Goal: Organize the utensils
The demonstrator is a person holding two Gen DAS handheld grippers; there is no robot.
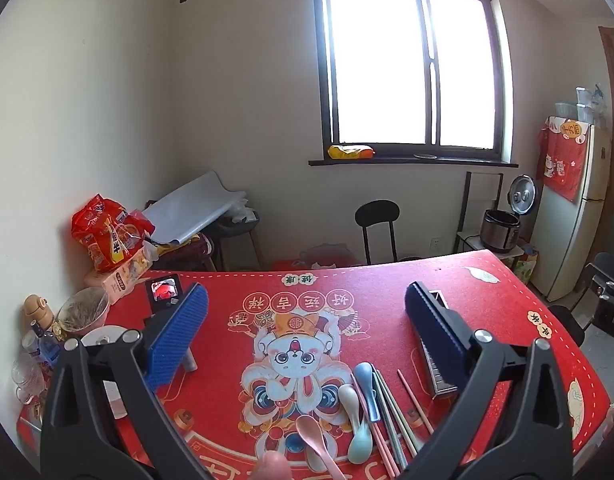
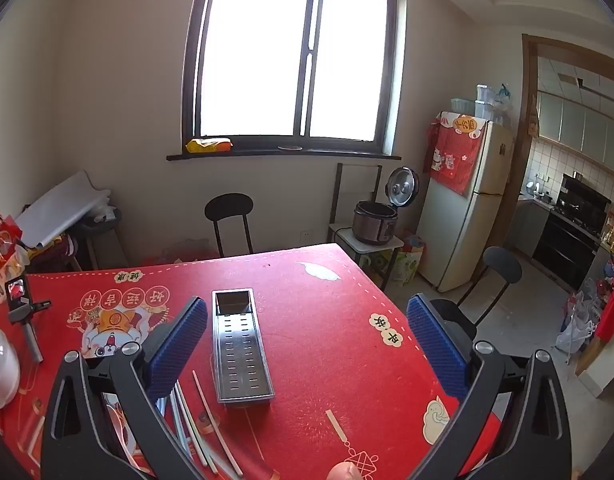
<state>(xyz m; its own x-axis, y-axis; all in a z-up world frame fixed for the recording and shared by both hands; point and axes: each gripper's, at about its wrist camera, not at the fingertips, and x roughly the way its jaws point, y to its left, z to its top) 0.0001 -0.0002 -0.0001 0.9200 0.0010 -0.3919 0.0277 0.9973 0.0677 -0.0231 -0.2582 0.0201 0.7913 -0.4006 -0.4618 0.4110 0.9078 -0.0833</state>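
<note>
This was a lived-in home, in a dining room beside a kitchen. A table under a red festive mat (image 2: 327, 320) stood below a wide window (image 2: 291, 56), with a black chair (image 2: 229, 216) by the wall. An open rice cooker (image 2: 377, 216) sat on a small stand next to a fridge (image 2: 467, 200) draped in red cloth. Through the doorway on the right lay tiled walls and what looked like a stove (image 2: 575, 224), though the fisheye edge blurred it. Snack packets (image 1: 107, 236) were piled in the corner.
</note>
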